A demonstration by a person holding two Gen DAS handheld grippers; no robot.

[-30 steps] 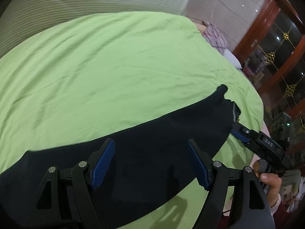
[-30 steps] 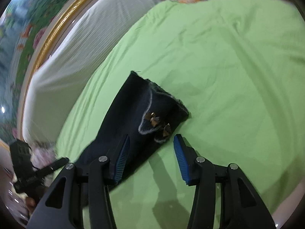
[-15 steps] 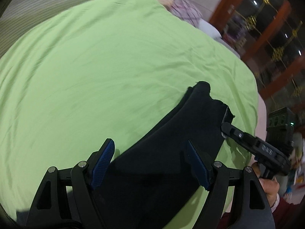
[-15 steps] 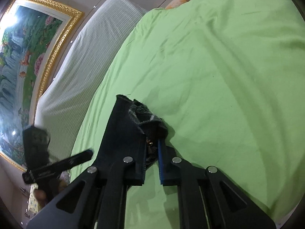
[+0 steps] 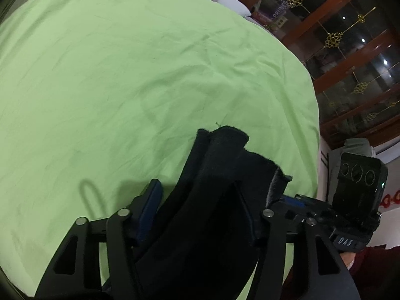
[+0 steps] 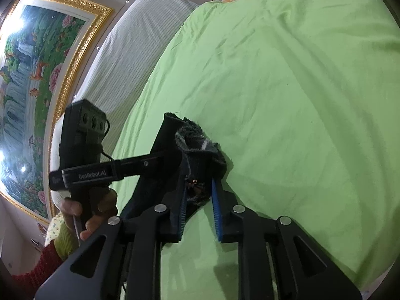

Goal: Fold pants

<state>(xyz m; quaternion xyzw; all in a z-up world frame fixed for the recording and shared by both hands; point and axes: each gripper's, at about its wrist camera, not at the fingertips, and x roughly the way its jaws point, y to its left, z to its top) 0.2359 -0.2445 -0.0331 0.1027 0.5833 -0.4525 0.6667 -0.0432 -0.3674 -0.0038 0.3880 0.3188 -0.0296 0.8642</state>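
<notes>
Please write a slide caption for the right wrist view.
Right hand-held gripper pinches the black pants above the green bedsheet.

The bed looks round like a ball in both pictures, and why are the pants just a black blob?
Left wrist view: the fisheye lens bows the green bedsheet into a dome; the black pants swallow light, so folds barely show. Right wrist view: same bulge, sharp focus, glare spots on the framed painting, and soft shadows under the right gripper.

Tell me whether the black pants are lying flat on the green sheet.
No: the black pants are bunched and lifted off the green sheet.
</notes>
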